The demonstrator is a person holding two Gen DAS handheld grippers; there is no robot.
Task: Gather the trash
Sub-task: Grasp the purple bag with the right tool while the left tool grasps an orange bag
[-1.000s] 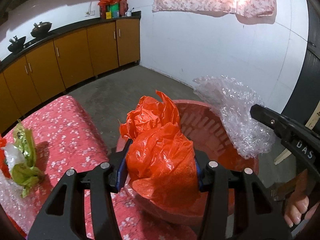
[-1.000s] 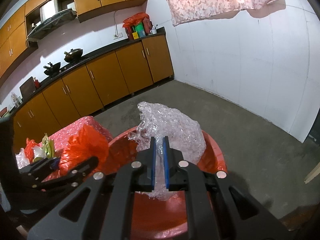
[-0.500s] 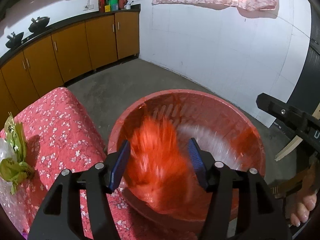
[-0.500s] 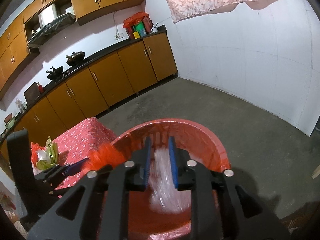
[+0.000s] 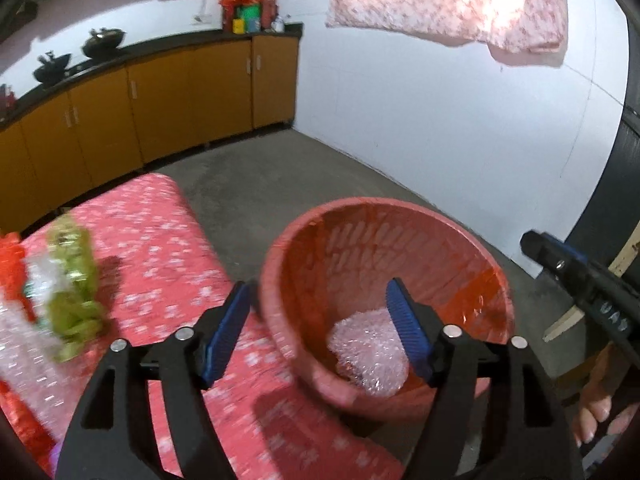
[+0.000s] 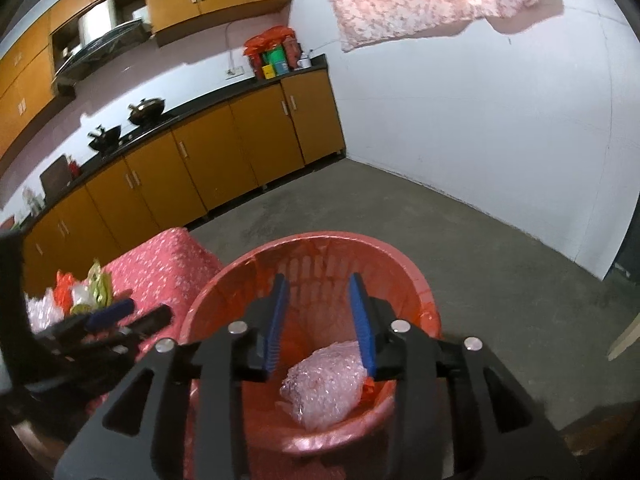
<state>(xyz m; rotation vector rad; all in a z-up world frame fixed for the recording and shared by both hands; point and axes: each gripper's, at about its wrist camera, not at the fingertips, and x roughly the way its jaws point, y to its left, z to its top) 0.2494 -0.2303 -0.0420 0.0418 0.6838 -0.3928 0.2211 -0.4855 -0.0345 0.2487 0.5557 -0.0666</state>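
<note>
Landmark: red basket point(image 6: 404, 280), standing on the grey floor point(image 6: 480, 240).

Hidden or unclear: the left wrist view is motion-blurred, so the trash pile point(image 5: 68, 280) on the floral-covered table point(image 5: 160, 240) left of the basket reads only as green, clear and red scraps; single items cannot be told apart. The basket's near rim is cut off behind both grippers' black frames. In the right wrist view an orange scrap point(image 6: 368, 386) shows at the basket's inner wall, beside the wrap and partly behind a blue pad; what it is cannot be told. Toes of a bare foot point(image 5: 596, 416) show at the frame edge, right of the basket.

Task item: bubble wrap point(image 6: 324, 384), a crumpled lump, lies at the bottom of the basket. No clear long axis; slightly wider than tall in the right wrist view.

Writing: white letters on the right gripper's side in the left wrist view, too blurred to read.

Left gripper point(image 5: 316, 332): jaws opening, wide apart, nothing gripped; they straddle the basket's left rim from above.
Right gripper point(image 6: 320, 320): jaws opening, partway apart, nothing gripped; held over the basket mouth, above the wrap.
</note>
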